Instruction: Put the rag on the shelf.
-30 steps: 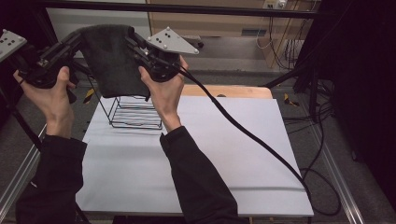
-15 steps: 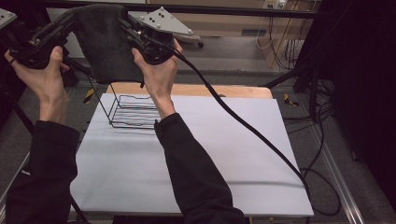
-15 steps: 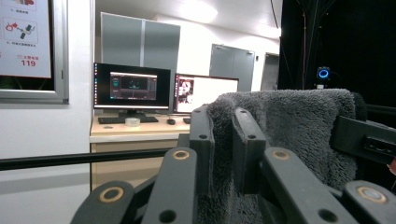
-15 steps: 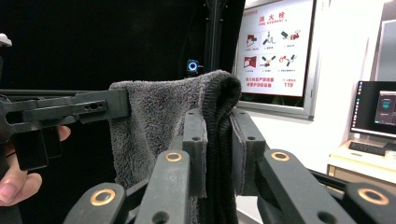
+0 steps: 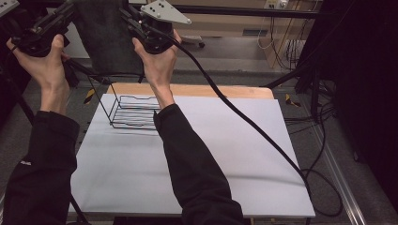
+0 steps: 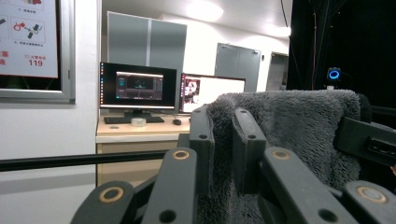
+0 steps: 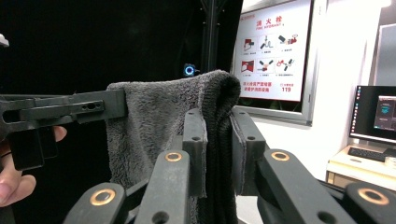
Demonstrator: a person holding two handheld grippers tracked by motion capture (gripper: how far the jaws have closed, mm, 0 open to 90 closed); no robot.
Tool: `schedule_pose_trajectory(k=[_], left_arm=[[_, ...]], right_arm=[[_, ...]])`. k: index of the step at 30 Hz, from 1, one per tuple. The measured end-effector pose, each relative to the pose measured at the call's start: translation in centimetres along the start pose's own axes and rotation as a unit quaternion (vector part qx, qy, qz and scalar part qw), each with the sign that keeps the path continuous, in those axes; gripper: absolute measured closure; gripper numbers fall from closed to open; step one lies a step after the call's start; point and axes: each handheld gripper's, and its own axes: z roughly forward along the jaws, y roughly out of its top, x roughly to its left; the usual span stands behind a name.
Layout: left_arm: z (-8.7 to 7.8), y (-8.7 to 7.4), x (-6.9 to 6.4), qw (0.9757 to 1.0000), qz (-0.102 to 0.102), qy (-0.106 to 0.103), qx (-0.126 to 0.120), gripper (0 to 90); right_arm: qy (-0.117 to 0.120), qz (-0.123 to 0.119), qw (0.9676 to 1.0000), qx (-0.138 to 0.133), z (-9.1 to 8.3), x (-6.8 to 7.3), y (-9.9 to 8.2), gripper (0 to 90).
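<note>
- High up, the left gripper (image 6: 223,140) and right gripper (image 7: 218,144) each pinch a top corner of the grey towel (image 5: 105,42).
- Below it, the wire rack (image 5: 133,112) sits near the table's (image 5: 225,154) far-left edge; the right side lies bare.

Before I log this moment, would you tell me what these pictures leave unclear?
- Grey towel: its top edge is cut off by the high view's upper border; its lower end is out of frame in both gripper views.
- Wire rack: its right end is hidden behind the person's right forearm in the high view.
- Left tongs: the tips are lost against the dark towel in the high view.
- Poster: print too small to read in the right gripper view.
</note>
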Motion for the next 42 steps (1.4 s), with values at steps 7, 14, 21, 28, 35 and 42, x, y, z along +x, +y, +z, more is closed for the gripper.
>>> schedule_pose_trajectory(k=[7, 14, 21, 28, 35, 42], left_arm=[[1.4, -0.1, 0.6, 0.9999, -0.012, 0.000, 0.005, 79.9], [2.0, 0.1, 0.8, 1.0000, -0.005, 0.002, 0.004, 79.9], [2.3, -1.2, 1.8, 0.9997, -0.010, 0.003, 0.020, 79.9], [2.3, -2.1, 2.0, 0.9994, -0.004, -0.006, 0.033, 79.9], [2.6, -3.1, 2.3, 0.9985, 0.003, -0.009, 0.054, 79.9], [2.3, -4.8, 2.4, 0.9982, -0.004, -0.017, 0.058, 79.9]], right_arm=[[0.000, -0.001, 1.0000, 0.005, 1.0, -1.1, -0.3, 78.8], [0.001, -0.006, 1.0000, 0.004, 1.6, -1.6, -0.1, 78.9], [0.007, -0.007, 0.9997, 0.020, 2.2, -1.8, -1.6, 79.0], [0.003, -0.003, 0.9993, 0.037, 2.2, -2.1, -2.7, 78.9], [0.002, 0.004, 0.9987, 0.050, 2.0, -2.4, -4.0, 78.9], [0.003, 0.007, 0.9980, 0.062, 1.5, -2.5, -5.1, 78.8]])
